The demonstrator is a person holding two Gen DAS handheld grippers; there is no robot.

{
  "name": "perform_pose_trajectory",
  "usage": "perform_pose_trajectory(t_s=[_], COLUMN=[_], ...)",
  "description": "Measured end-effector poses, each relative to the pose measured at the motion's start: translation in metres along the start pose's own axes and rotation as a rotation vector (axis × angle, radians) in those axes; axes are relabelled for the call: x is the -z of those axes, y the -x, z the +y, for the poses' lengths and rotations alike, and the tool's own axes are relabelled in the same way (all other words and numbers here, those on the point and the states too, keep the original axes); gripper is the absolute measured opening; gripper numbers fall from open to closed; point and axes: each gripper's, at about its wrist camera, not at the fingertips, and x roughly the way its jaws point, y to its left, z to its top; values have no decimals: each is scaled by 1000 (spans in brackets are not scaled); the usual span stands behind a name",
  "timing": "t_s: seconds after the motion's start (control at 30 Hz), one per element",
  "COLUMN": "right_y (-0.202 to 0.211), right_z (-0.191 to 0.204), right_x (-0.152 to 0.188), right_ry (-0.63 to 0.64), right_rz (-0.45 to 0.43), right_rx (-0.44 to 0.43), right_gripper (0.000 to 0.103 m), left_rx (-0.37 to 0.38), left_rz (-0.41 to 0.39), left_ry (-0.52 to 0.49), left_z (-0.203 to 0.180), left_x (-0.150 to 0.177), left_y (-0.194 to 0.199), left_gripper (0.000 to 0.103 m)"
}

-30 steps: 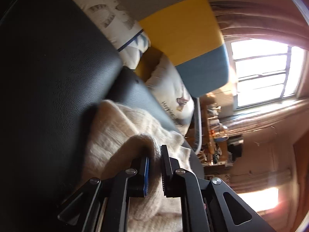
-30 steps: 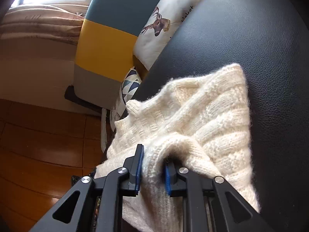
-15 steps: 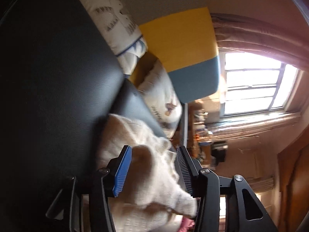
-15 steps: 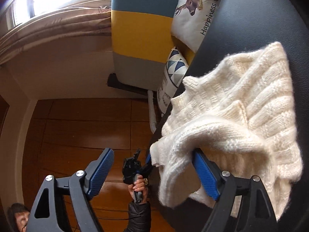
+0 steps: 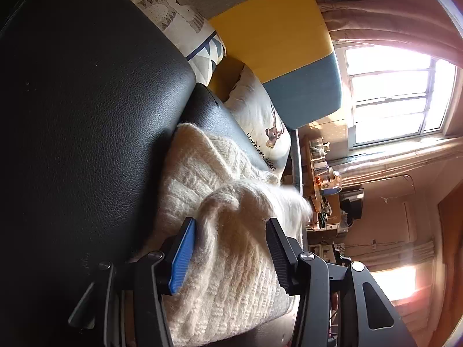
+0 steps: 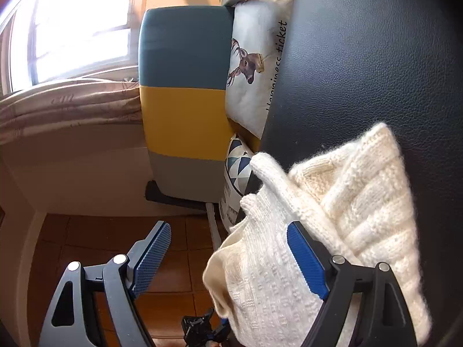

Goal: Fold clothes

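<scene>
A cream knitted sweater (image 5: 220,231) lies bunched on a black leather surface (image 5: 86,115). In the left wrist view my left gripper (image 5: 231,231) stands open, its blue-padded and black fingers either side of a raised fold of the knit. Seen from the right wrist, the same sweater (image 6: 356,202) hangs over the edge of the black surface (image 6: 361,57). My right gripper (image 6: 228,237) is open wide; a fold of the sweater lies slack against the right finger's blue pad (image 6: 303,254), while the left finger stands free over the floor.
A deer-print cushion (image 6: 251,66) and a triangle-pattern cushion (image 6: 237,167) sit between the black surface and a teal, yellow and grey panel (image 6: 182,95). A bright window (image 5: 396,92) with curtains and a cluttered shelf (image 5: 321,182) lie beyond. Brown floor tiles (image 6: 179,263) show below.
Both grippers were shut on folds of the sweater a second ago. They have since opened and let the knit go, and it has slumped onto the black surface.
</scene>
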Motion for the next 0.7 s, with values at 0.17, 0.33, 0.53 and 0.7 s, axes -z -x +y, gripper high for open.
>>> perform_pose_trajectory(t_s=[0.17,0.33,0.53,0.7], right_y=[24,20,-9,6], right_z=[42,53,15,-3], right_x=[25,69,82,101], right_ry=[387,757,838,862], right_rz=[29,136,242,324], right_rx=[315,568,823,868], right_gripper=[85,85,86,86], left_rx=[-110,-219,-318,-345], left_rz=[-43,7,30,57], left_ry=[-56,-239,-294,-299], left_z=[1,-21,-26,-20], left_x=[-1,17,36,67], left_y=[5,-14,-24,-7], left_gripper=[50,50,52,49])
